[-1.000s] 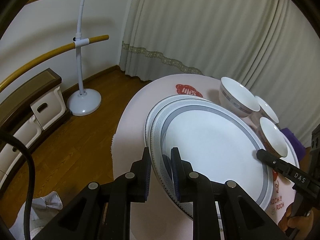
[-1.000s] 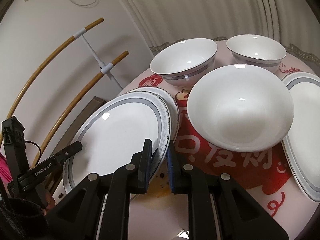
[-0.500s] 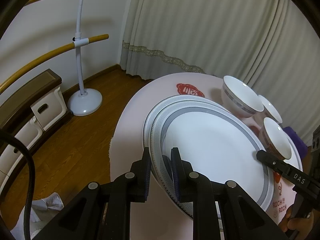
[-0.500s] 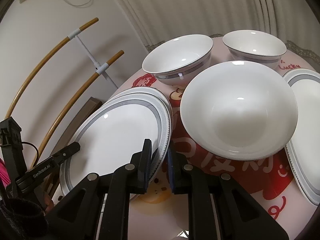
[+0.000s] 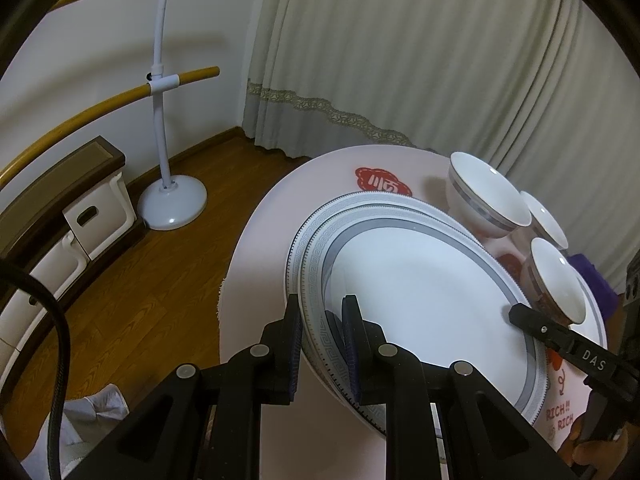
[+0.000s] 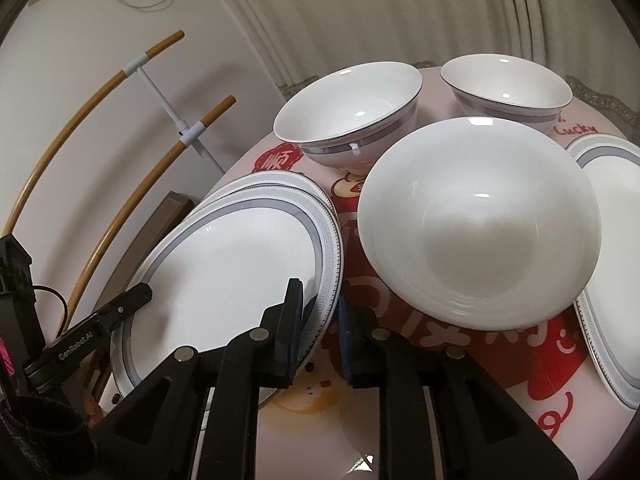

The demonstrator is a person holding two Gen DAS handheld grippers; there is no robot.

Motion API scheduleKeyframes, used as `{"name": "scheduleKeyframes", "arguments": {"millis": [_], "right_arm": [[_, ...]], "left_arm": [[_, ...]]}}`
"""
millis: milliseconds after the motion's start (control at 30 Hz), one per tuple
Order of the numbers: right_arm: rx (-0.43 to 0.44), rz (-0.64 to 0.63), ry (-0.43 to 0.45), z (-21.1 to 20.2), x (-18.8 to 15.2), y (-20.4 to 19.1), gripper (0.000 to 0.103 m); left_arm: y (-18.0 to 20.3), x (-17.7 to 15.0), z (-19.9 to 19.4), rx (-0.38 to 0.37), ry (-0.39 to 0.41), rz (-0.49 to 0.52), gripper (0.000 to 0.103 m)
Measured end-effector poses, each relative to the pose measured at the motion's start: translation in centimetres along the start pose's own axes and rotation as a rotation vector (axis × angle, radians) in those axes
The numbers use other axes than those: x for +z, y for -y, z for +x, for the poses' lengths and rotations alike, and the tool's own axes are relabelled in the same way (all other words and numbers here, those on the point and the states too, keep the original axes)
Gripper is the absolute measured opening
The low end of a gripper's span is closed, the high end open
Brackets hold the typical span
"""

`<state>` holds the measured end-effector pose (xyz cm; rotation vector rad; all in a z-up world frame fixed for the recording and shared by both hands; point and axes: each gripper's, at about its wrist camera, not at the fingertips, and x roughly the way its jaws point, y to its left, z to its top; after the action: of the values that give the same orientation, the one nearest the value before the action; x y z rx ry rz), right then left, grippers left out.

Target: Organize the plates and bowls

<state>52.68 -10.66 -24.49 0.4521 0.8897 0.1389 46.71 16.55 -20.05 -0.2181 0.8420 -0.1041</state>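
- The left claw (image 5: 320, 344) is clamped on the near rim of the top plate (image 5: 420, 304); its pads sit on either side of the patterned edge, and nothing has shifted there in the last second.
- The right claw (image 6: 318, 320) straddles the opposite rim of that plate (image 6: 240, 272), and its jaws are opening: the gap is a touch wider than a second ago, with the rim between them but apparently no longer squeezed.
- The plate now lies on a second plate (image 6: 272, 180) of the same pattern, slightly offset, at the counter (image 5: 260, 248) edge. I judge the stacking done and the release begun.
- The plate lies nearly flat, face up. It looks round, so it has no real long axis; the two claws hold it across its width.
- Further out stand the big white bowl (image 6: 480, 220), two banded bowls (image 6: 352, 120) and another plate (image 6: 612, 240), not yet gathered.
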Motion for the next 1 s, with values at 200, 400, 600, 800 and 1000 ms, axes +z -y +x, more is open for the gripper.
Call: {"name": "scheduleKeyframes", "arguments": {"millis": [200,400,600,800,1000], "right_arm": [[-0.010,0.017,-0.008,0.2,0.1,-0.1,0.018],[-0.008,0.033,-0.015,0.0,0.1,0.0,0.019],[0.001,0.051,-0.015,-0.7,-0.1,0.2,0.019],[-0.012,0.037,-0.015,-1.1,-0.3,-0.1,0.020],[-0.013,0.043,-0.020,-1.2,-0.4,-0.1,0.020]], "left_arm": [[-0.2,0.1,-0.1,-0.001,-0.002,-0.002,0.015],[-0.3,0.2,-0.1,-0.003,-0.004,-0.002,0.016],[-0.4,0.3,-0.2,-0.008,-0.009,0.000,0.016],[-0.5,0.3,-0.3,-0.006,-0.009,-0.004,0.016],[-0.3,0.2,-0.4,-0.003,-0.011,-0.005,0.016]]}}
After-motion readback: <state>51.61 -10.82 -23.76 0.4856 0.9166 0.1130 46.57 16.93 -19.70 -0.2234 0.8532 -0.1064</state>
